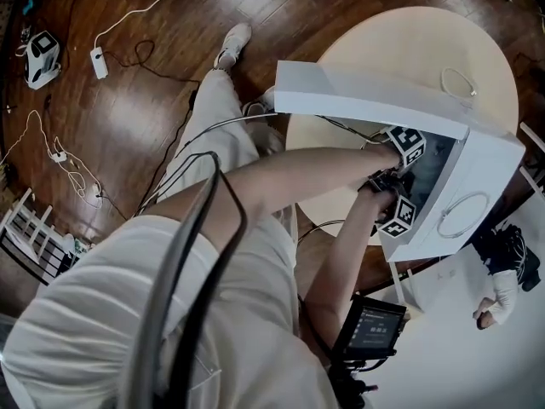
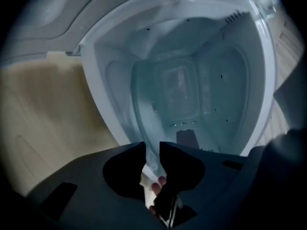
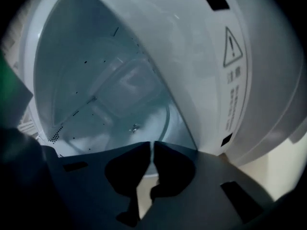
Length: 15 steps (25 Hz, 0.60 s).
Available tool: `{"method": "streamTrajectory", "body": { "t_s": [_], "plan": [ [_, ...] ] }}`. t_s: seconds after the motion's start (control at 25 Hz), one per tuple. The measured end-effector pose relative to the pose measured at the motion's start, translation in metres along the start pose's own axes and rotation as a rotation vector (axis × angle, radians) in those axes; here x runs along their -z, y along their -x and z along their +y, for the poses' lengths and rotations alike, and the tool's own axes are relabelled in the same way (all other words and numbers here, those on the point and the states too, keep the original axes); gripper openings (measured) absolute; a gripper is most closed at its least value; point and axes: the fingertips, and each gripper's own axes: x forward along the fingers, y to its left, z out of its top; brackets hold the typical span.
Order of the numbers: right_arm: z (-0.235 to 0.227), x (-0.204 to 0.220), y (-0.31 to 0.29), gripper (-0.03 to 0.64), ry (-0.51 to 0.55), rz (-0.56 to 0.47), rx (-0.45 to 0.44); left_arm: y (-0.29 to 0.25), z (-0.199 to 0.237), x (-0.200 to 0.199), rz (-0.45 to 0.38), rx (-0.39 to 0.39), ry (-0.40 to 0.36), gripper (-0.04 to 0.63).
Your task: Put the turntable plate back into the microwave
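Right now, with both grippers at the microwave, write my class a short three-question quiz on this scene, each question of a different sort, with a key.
1. True or false: the left gripper is shut on the rim of the turntable plate.
2. Where does the far part of the plate reach? A) into the cavity of the microwave; B) onto the floor; C) into a sink.
3. Counting the right gripper, how many grippers hold the plate?
Key: 1 true; 2 A; 3 two.
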Motion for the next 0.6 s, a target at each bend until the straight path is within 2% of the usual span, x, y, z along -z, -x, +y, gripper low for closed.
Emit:
{"method": "streamTrajectory", "body": {
  "t_s": [0.04, 0.12, 0.28, 0.48, 0.6],
  "plan": [
    [0.002, -0.003, -0.001, 0.003, 0.039, -0.011, 0.0, 0.002, 0.001, 0.001, 0.0, -0.024, -0.036, 0.086],
    [0.01, -0.005, -0.004, 0.003, 0.109, -0.021, -0.016, 0.01, 0.005, -0.003, -0.045, -0.049, -0.055, 0.087],
    [0.011, -0.004, -0.01, 0.005, 0.144, -0.006, 0.004, 0.019, 0.015, -0.013, -0.122, -0.04, -0.014, 0.087],
    [0.008, 0.01, 0.008, 0.007, 0.165, 0.033, -0.001, 0.013, 0.009, -0.009, -0.096, -0.043, -0.037, 0.086],
    [0.007, 0.019, 0.009, 0.059, 0.16, 0.062, -0.035, 0.007, 0.005, -0.003, -0.079, -0.035, -0.024, 0.086]
  ]
}}
